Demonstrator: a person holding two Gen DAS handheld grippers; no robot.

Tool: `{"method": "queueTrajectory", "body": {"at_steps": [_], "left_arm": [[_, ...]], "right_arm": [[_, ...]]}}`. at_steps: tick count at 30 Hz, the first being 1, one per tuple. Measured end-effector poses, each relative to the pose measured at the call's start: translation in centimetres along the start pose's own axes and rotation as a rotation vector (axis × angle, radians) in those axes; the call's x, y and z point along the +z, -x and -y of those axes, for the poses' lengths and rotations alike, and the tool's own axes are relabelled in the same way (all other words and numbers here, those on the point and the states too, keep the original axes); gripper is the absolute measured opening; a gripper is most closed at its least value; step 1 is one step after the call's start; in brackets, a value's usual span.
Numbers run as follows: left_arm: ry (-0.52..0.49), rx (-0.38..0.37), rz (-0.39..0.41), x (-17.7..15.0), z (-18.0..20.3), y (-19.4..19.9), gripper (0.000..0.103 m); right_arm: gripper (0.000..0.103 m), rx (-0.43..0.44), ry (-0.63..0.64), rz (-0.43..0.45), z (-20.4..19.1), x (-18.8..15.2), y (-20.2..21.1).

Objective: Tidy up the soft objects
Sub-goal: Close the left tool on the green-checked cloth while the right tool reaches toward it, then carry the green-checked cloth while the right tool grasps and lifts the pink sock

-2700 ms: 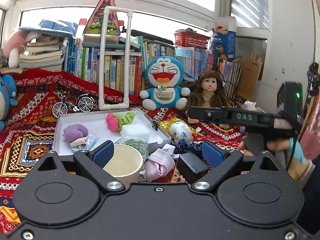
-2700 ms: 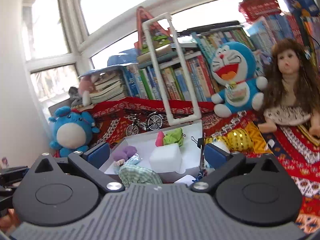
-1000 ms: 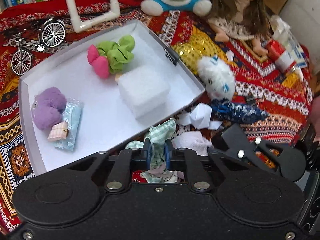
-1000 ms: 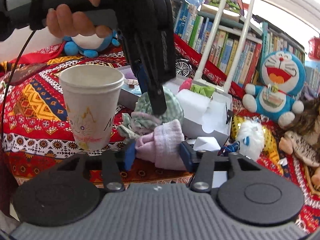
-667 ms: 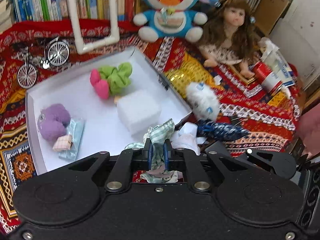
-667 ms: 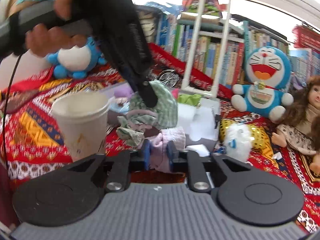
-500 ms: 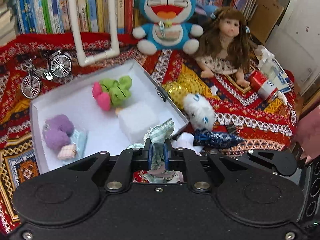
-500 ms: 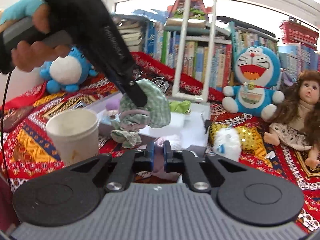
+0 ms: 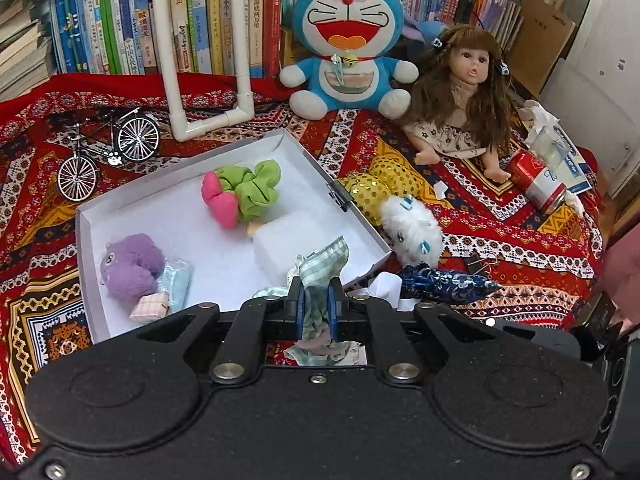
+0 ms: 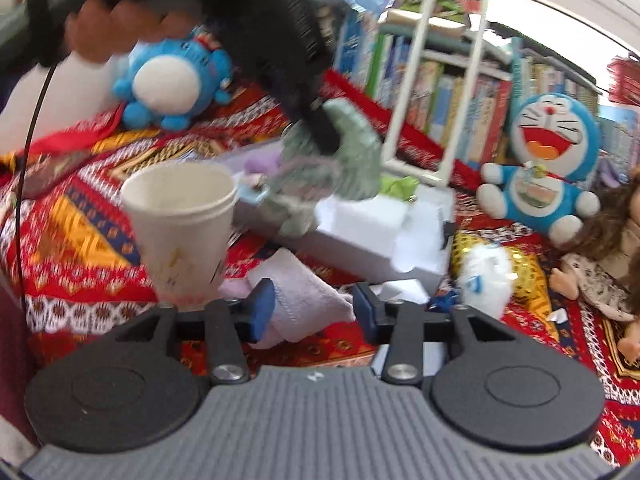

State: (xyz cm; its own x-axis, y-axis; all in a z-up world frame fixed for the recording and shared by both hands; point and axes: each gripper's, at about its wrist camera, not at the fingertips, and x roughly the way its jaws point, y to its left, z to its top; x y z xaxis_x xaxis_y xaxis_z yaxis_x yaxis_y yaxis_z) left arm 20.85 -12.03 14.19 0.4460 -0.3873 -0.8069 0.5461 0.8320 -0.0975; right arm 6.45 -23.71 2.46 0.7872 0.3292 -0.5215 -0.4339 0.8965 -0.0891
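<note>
My left gripper (image 9: 316,312) is shut on a green checked cloth (image 9: 322,264) and holds it above the near edge of the white open box (image 9: 86,240). The cloth also shows in the right wrist view (image 10: 348,152), hanging from the left gripper. In the box lie a purple plush (image 9: 130,266), a pink and green scrunchie (image 9: 240,194) and a white foam block (image 9: 288,244). My right gripper (image 10: 312,308) is open, its jaws on either side of a pale pink folded cloth (image 10: 304,296) that lies on the patterned blanket.
A paper cup (image 10: 180,224) stands left of the pink cloth. A white fluffy toy (image 9: 412,228), a blue patterned pouch (image 9: 444,286) and a gold sequin item (image 9: 376,188) lie right of the box. A Doraemon plush (image 9: 344,44), a doll (image 9: 460,100), a toy bicycle (image 9: 108,148) and books stand behind.
My left gripper has lifted the green checked cloth higher over the box. My right gripper, shut on the pink cloth half a second ago, has opened and the cloth lies on the blanket.
</note>
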Motion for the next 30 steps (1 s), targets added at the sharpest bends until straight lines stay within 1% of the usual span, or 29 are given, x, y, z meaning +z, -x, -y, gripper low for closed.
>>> {"method": "queueTrajectory", "body": {"at_steps": [2, 4, 9, 10, 11, 12, 13, 17, 20, 27, 30], "left_arm": [[0.002, 0.006, 0.001, -0.1, -0.1, 0.1, 0.011], [0.004, 0.01, 0.003, -0.2, -0.3, 0.1, 0.011], [0.023, 0.019, 0.015, -0.4, -0.8, 0.1, 0.011], [0.028, 0.022, 0.017, -0.4, -1.0, 0.1, 0.011], [0.034, 0.024, 0.019, -0.4, -1.2, 0.2, 0.011], [0.042, 0.025, 0.022, -0.4, -1.5, 0.2, 0.011], [0.049, 0.027, 0.024, -0.4, -1.8, 0.3, 0.011], [0.082, 0.033, 0.043, -0.6, -3.1, 0.6, 0.011], [0.107, 0.038, 0.047, -0.7, -4.0, 0.5, 0.011], [0.148, 0.047, 0.052, -1.1, -5.7, 0.2, 0.011], [0.16, 0.052, 0.057, -1.2, -6.2, 0.1, 0.011]], "right_arm": [[0.073, 0.021, 0.001, -0.009, -0.2, 0.0, -0.2], [0.078, 0.043, 0.012, -0.029, -0.4, 0.0, -0.6], [0.076, 0.039, 0.026, -0.06, -1.0, -0.2, -2.0], [0.066, 0.04, 0.022, -0.059, -1.0, -0.3, -2.1], [0.042, 0.049, 0.014, -0.054, -1.0, -0.3, -2.0], [0.036, 0.045, 0.004, -0.043, -1.0, -0.3, -1.7], [0.023, 0.032, 0.004, -0.029, -1.1, -0.2, -1.5], [0.015, -0.023, 0.005, 0.017, -0.7, 0.2, -0.4], [0.012, -0.05, -0.024, 0.043, 0.0, 0.6, 0.2], [0.01, -0.093, -0.103, 0.083, 1.7, 1.9, 0.8], [0.011, -0.081, -0.102, 0.074, 2.1, 2.3, 0.8]]}}
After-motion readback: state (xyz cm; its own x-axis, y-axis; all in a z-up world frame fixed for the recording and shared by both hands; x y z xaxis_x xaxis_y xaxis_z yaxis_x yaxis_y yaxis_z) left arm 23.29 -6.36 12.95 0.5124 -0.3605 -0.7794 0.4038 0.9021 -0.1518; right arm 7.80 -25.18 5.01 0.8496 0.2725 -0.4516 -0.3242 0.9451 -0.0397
